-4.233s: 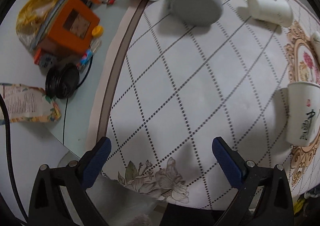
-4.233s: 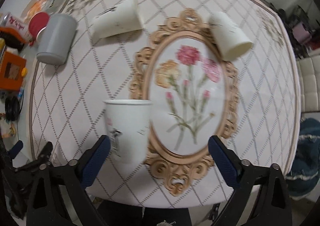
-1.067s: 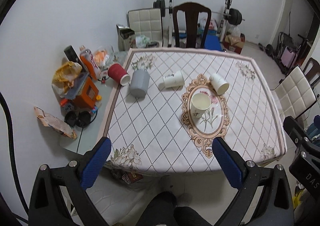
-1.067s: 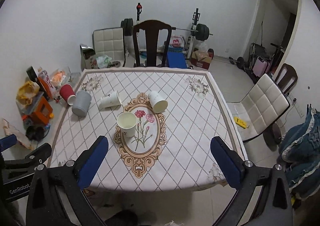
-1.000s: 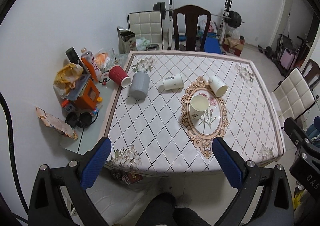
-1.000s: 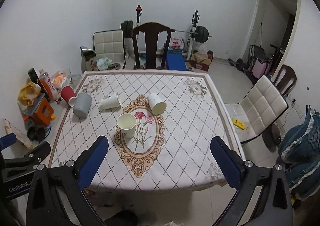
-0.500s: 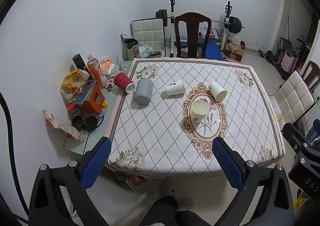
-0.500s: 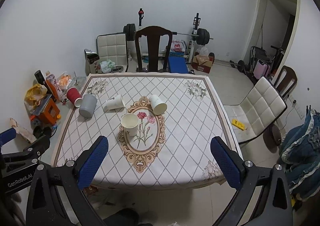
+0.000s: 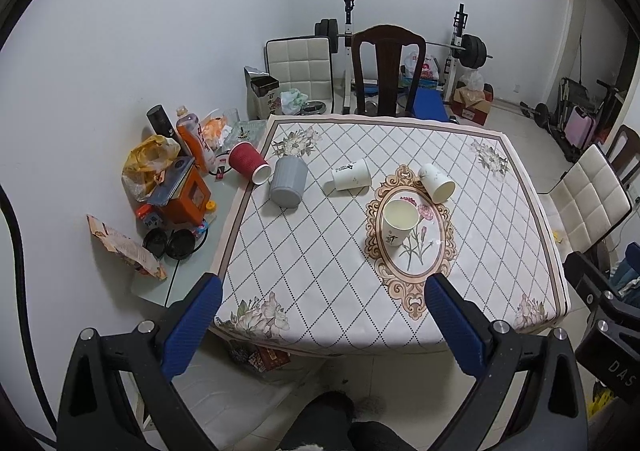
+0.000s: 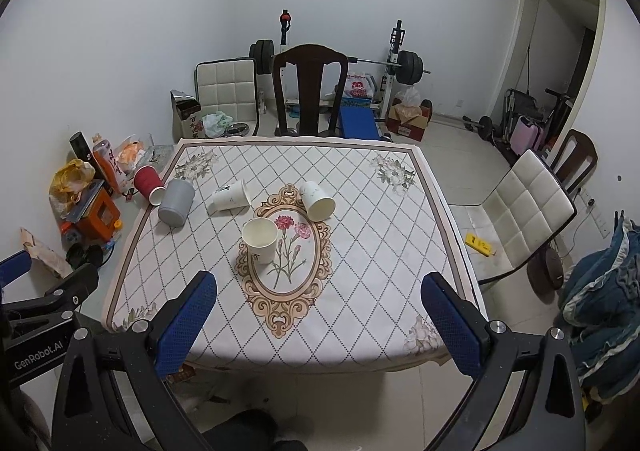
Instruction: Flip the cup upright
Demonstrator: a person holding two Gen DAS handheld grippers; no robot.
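A white paper cup (image 9: 397,226) (image 10: 260,240) stands upright, mouth up, on the oval flower print of the tablecloth. Two more white paper cups lie on their sides behind it: one (image 9: 351,179) (image 10: 229,198) to the left, one (image 9: 437,182) (image 10: 317,200) to the right. My left gripper (image 9: 322,327) is open and empty, held back from the table's near edge. My right gripper (image 10: 316,323) is open and empty too, also back from the near edge.
A grey cup (image 9: 288,187) stands mouth down and a red cup (image 9: 248,168) lies at the table's left edge. A side table (image 9: 188,259) on the left holds an orange box, bottles and bags. Chairs stand behind (image 10: 310,91) and right (image 10: 520,207) of the table.
Both grippers have pulled far back and up from the table, so the whole table and room show. The upright cup stands free; 4.2 s ago it was close by the right gripper.
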